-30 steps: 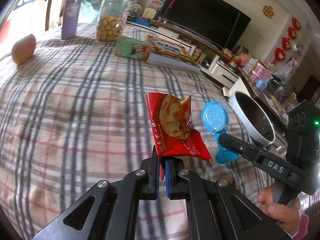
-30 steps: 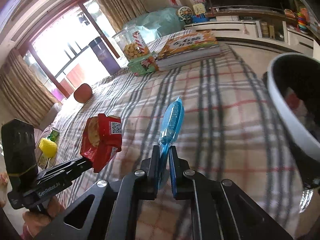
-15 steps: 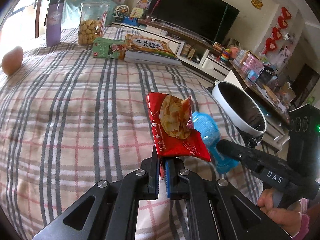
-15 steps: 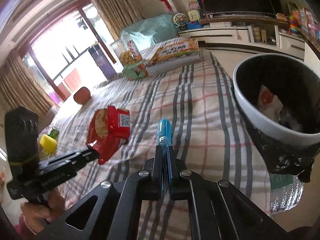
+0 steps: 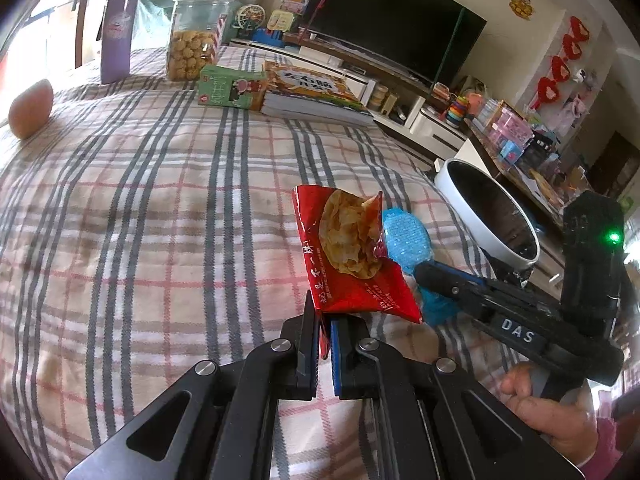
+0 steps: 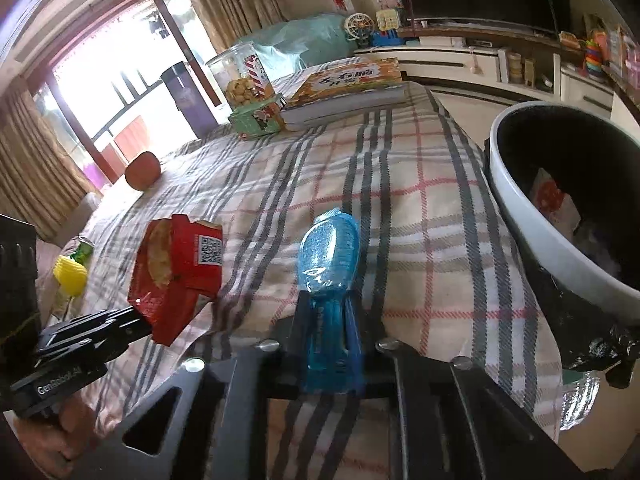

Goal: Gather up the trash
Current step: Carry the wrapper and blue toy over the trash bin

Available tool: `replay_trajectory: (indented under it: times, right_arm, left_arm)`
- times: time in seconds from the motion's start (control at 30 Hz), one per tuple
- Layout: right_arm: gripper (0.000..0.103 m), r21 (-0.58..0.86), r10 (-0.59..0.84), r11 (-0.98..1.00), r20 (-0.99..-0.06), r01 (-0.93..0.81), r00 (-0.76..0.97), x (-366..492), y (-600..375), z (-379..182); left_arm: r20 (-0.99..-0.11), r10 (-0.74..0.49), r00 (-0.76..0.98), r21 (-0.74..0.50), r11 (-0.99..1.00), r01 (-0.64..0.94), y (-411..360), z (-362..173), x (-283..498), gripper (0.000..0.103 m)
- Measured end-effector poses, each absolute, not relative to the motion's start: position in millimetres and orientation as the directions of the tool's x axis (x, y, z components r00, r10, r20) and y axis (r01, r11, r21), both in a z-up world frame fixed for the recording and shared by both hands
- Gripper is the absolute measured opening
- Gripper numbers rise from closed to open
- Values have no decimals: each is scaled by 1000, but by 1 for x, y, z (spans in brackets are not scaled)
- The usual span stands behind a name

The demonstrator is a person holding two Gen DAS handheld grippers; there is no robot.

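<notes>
Red foil fills the near foreground of the left wrist view: the left gripper [image 5: 325, 336] is clenched on the bottom edge of a red snack wrapper [image 5: 348, 256], which stands up from the fingertips above the checked tablecloth [image 5: 168, 216]. Beside it, the right gripper [image 6: 329, 344] carries a blue plastic wrapper [image 6: 328, 264]. Its jaws have just been opening, and the blue wrapper lies between them, turned flat-on to the right wrist camera; whether the pads still press on it cannot be told. In the left wrist view a hand [image 5: 556, 412] grips the handle of that right gripper at the lower right.

Just past the table's right edge stands a white trash bin [image 6: 520, 216] with a black liner, and some paper scraps lie inside it. Both wrappers are over the cloth, short of the bin's rim.

Further back on the table lie a thick book [image 5: 312, 92] and a green carton [image 5: 232, 88], touching side by side. Behind them stand a clear jar of biscuits [image 5: 192, 40] and a purple box [image 5: 116, 32]. An apple [image 5: 30, 110] sits alone near the far left edge. A dark television [image 5: 392, 28] hangs beyond the table.
</notes>
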State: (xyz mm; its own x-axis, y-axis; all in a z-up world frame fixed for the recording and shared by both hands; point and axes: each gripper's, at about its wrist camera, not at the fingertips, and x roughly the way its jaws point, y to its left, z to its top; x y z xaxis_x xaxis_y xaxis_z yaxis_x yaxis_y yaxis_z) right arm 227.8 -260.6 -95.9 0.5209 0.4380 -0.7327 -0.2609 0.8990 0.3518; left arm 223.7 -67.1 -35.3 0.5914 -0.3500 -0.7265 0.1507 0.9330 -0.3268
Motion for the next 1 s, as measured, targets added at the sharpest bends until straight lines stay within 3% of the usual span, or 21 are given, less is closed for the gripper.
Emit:
replay_trajectory:
  times: [0.17,1.0]
  right_arm:
    - [9,374,448,893,-702,-249,553,218,-278,-84]
    - [7,418,387,899,-618,-131,684,189,-379,-46]
  left_arm:
    - [-724,-366,585,-328,928,175,-77,-33,228,3]
    - [-713,-423,560,-253,899,357,-175,-11,250,3]
